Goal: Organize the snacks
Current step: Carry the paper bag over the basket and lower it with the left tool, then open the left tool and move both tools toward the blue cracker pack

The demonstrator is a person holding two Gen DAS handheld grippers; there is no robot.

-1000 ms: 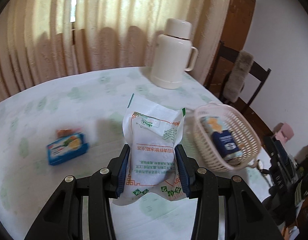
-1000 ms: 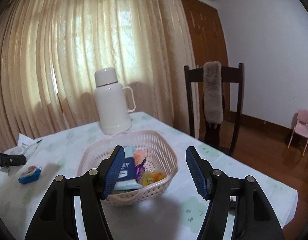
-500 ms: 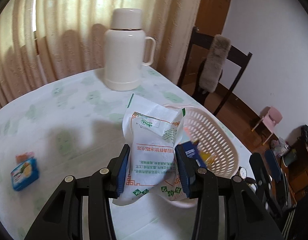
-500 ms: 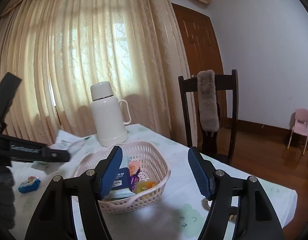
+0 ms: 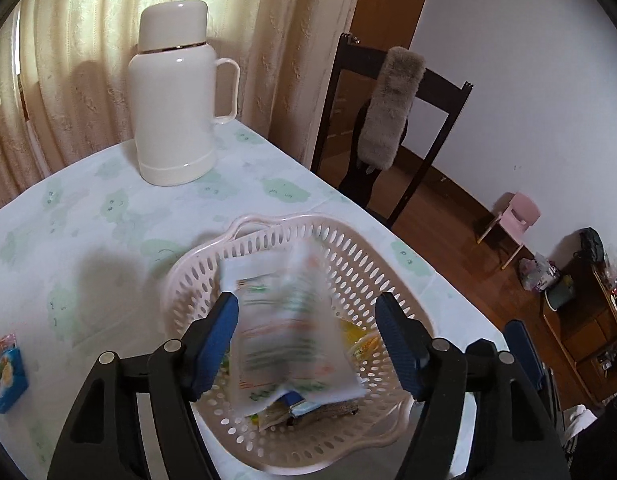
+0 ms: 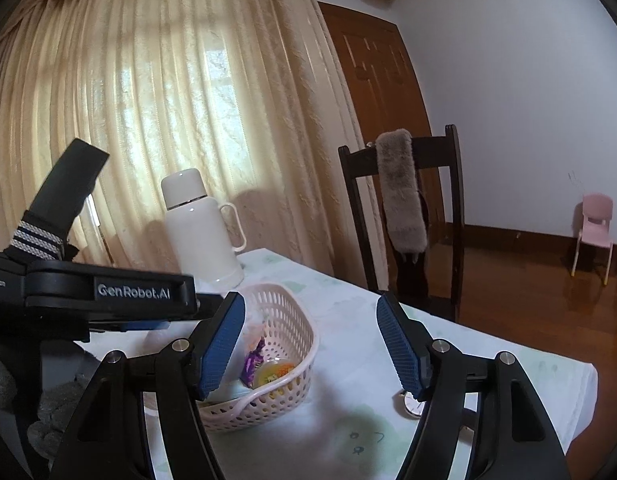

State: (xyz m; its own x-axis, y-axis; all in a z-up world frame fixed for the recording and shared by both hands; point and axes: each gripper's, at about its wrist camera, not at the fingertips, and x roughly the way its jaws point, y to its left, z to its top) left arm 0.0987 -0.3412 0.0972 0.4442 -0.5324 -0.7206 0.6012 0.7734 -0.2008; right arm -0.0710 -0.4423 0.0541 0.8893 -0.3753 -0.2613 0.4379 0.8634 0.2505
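Note:
A white snack bag (image 5: pixel 292 328) with green and orange print, blurred, drops between the jaws of my left gripper (image 5: pixel 306 308) into the pink plastic basket (image 5: pixel 372 256). The jaws are opening and the pads stand apart from the bag. Other wrapped snacks lie under the bag in the basket (image 6: pixel 296 320). A blue snack pack (image 5: pixel 6 376) stays on the tablecloth at the far left. My right gripper (image 6: pixel 308 320) hovers open and empty, just right of the basket. The left tool's black housing (image 6: pixel 108 292) reaches over the basket from the left.
A white thermos jug (image 5: pixel 176 92) stands at the back of the table. A dark chair (image 5: pixel 388 100) with a grey fur cover sits at the table's far edge. A wristwatch (image 6: pixel 412 402) lies on the cloth near my right finger.
My left gripper swung right from over the table to above the basket, its jaws spread, and the white bag slipped down out of them. The right gripper barely moved.

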